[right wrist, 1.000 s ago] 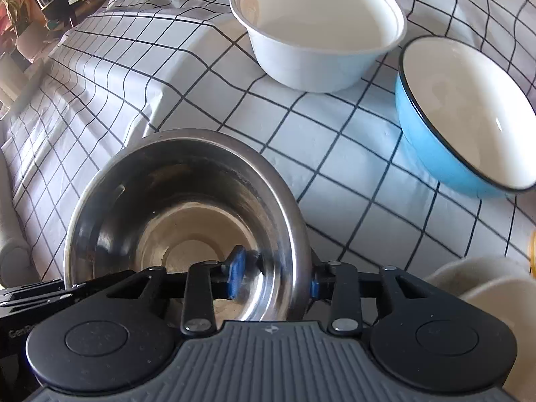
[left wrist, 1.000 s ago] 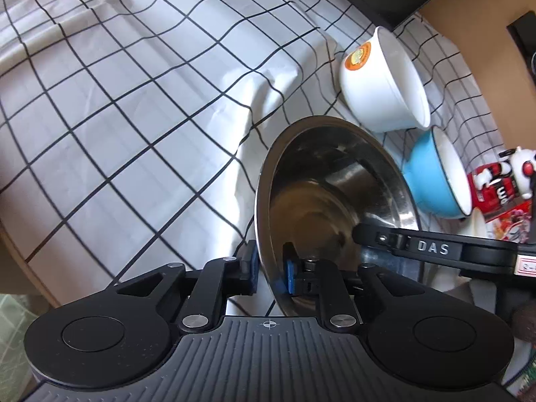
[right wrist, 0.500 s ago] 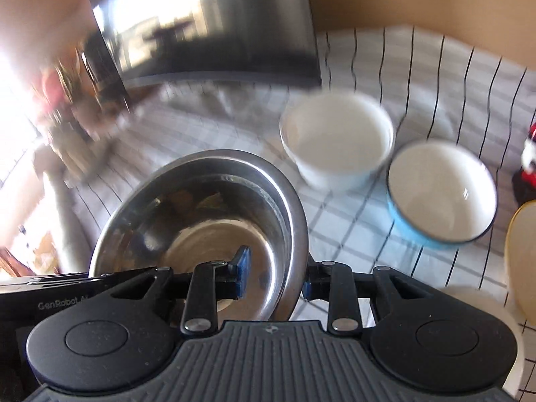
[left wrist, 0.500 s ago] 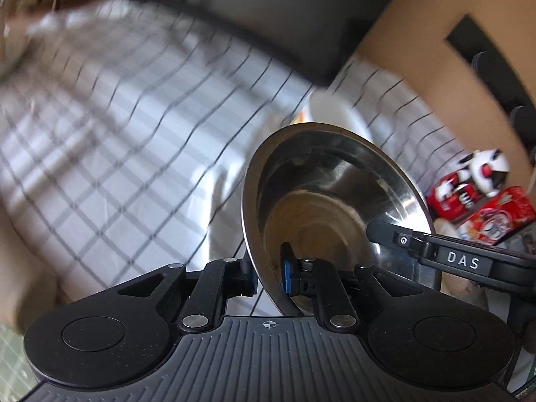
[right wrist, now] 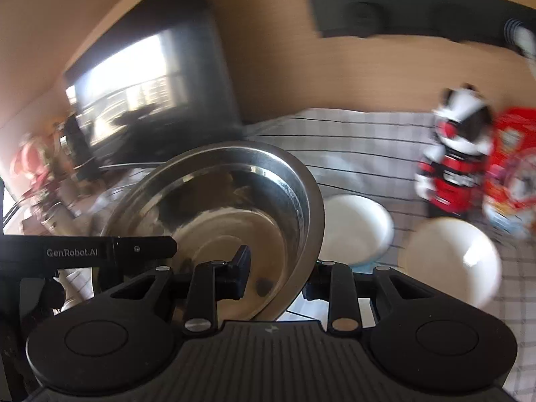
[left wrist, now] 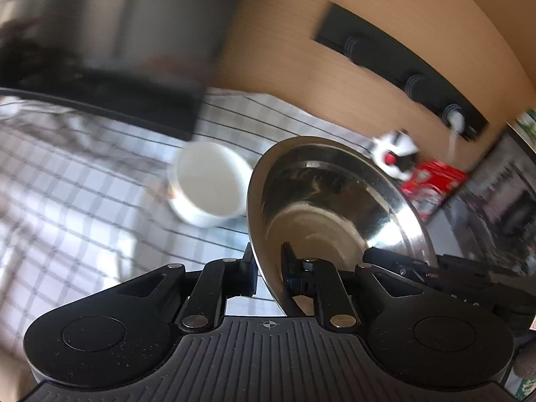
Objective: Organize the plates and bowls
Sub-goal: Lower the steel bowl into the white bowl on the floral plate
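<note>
A steel bowl [left wrist: 335, 207] hangs in the air above the checked cloth, held by both grippers. My left gripper [left wrist: 269, 268] is shut on its near-left rim, and the right gripper's arm crosses behind the bowl's right side. In the right wrist view the same steel bowl [right wrist: 227, 214] fills the middle, with my right gripper [right wrist: 278, 274] shut on its right rim and the left gripper's arm at the left. Below on the cloth stand a white bowl [left wrist: 209, 184], a blue bowl with a white inside [right wrist: 355, 231] and a cream bowl [right wrist: 452, 261].
A dark screen [right wrist: 150, 80] stands at the back left against a tan wall [left wrist: 301, 67] that carries a black rail [left wrist: 402, 73]. A black, white and red toy figure [right wrist: 455, 154] and a red box [right wrist: 512, 160] stand at the right on the checked cloth [left wrist: 67, 184].
Both grippers have lifted the steel bowl well up off the cloth. The bowls below look smaller and the wall and screen have come into view. Both grips are unchanged.
</note>
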The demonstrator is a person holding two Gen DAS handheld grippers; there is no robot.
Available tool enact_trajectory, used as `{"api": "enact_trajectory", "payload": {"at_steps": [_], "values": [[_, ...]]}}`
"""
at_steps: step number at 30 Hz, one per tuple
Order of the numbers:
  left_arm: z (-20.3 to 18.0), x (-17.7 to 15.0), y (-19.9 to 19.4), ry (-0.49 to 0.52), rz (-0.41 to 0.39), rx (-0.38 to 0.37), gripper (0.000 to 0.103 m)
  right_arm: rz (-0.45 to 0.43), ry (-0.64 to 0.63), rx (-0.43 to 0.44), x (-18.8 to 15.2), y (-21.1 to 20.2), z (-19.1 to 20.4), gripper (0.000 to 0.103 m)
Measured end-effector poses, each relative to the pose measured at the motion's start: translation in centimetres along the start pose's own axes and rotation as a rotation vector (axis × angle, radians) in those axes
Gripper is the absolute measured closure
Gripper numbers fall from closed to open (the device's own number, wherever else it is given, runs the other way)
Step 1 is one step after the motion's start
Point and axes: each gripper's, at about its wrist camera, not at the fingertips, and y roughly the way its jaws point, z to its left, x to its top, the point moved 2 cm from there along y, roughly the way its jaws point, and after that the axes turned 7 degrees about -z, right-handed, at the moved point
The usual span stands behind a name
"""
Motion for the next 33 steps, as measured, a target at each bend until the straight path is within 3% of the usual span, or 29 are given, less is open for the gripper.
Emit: {"api": "enact_trajectory", "payload": {"at_steps": [9,19,23,33], "values": [[-6.1,-3.2,7.1,0.092,0.188,-0.155,0.086,0.017,0.099,-0.176,-3.0,-2.2,-7.8,0.074],[-5.7,-9.1,11.7,0.106,0.363,-0.093,0.087,0.186,0.117,-0.193,-9.3,0.8,-11.1,0.074],[-5.2,-10.9,12.5,0.099,0.363,-0.039,0.086,0.242,0.09,-0.186,-11.1,2.1,-11.2,0.074],[-6.1,-11.7,13.3,0.143,0.335,0.005,0.086,0.254,0.054,-0.177,-11.9,3.2,-12.4,0.074]]}}
